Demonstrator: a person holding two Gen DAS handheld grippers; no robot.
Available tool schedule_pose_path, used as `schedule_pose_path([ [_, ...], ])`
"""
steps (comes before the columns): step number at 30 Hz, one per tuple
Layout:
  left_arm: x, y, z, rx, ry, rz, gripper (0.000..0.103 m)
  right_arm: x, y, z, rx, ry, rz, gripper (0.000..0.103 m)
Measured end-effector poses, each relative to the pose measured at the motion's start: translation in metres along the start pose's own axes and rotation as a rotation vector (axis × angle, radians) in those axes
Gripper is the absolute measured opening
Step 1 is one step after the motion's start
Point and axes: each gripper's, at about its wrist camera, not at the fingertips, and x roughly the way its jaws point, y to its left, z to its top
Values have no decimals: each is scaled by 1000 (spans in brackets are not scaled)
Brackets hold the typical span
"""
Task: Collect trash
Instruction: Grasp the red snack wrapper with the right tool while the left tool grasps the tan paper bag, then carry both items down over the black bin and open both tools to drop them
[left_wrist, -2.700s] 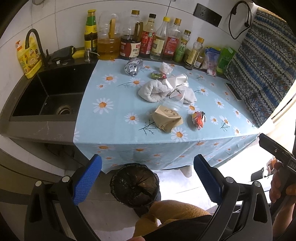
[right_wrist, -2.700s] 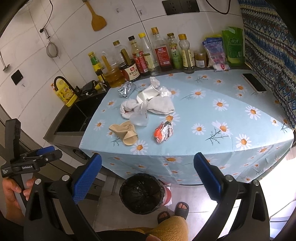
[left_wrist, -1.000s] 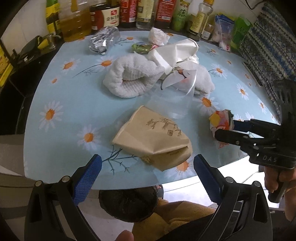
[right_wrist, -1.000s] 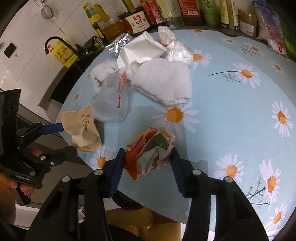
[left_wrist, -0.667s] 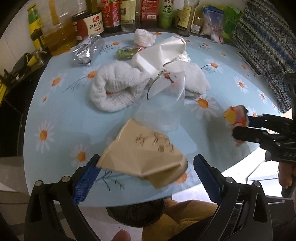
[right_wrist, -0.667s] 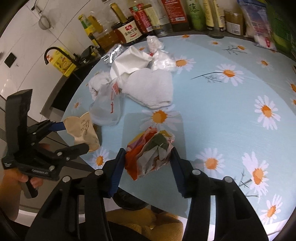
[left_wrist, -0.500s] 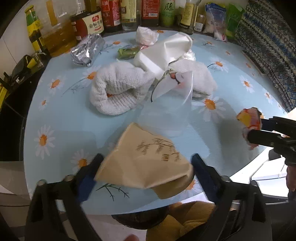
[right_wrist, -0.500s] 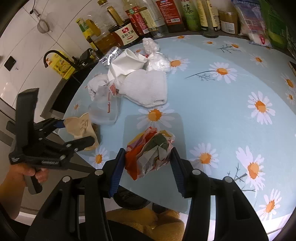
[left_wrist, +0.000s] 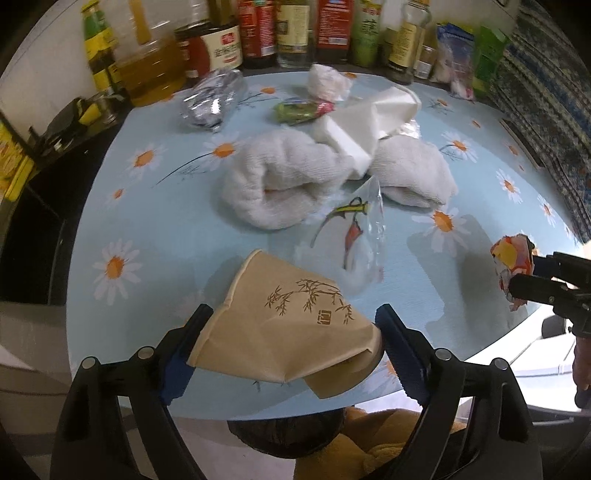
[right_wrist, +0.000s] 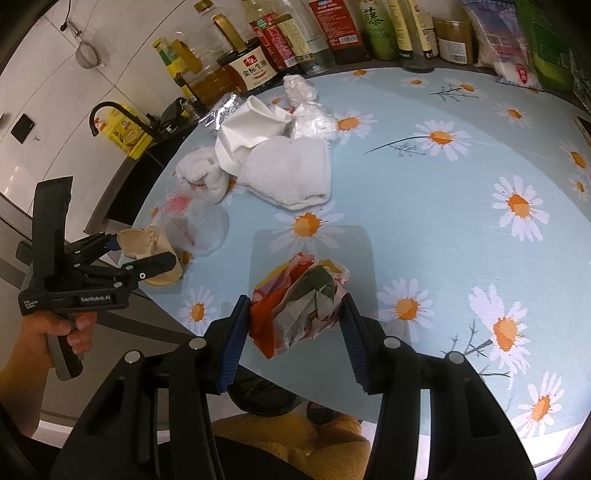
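Observation:
A crushed tan paper cup (left_wrist: 295, 332) lies near the front edge of the daisy tablecloth (left_wrist: 155, 236). My left gripper (left_wrist: 295, 317) has a blue pad touching each side of the cup, and its jaws are closing. The right wrist view shows that cup (right_wrist: 155, 243) between the left gripper's (right_wrist: 144, 254) fingers. My right gripper (right_wrist: 295, 306) is shut on a crumpled orange, white and green wrapper (right_wrist: 299, 299), held just above the cloth. In the left wrist view, the wrapper (left_wrist: 511, 254) and right gripper (left_wrist: 532, 273) are at the right edge.
Behind the cup lie a clear plastic bag (left_wrist: 354, 251), two white towels (left_wrist: 273, 184), a white paper carton (left_wrist: 369, 122), a foil pack (left_wrist: 214, 99) and a green wrapper (left_wrist: 295, 110). Bottles (left_wrist: 258, 29) line the back. A dark sink (left_wrist: 26, 236) lies left. A black bin (left_wrist: 288, 435) stands below the table's front edge.
Both grippers came down from open over the floor to the table. My left gripper slid around the paper cup and narrowed onto it. My right gripper stayed shut on the wrapper and drew back slightly.

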Motion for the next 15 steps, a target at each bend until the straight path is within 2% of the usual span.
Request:
schedule_pose_path([
  [15,-38,21,-22,-115,-47,25,86,6,31,5,-89,18,64,50],
])
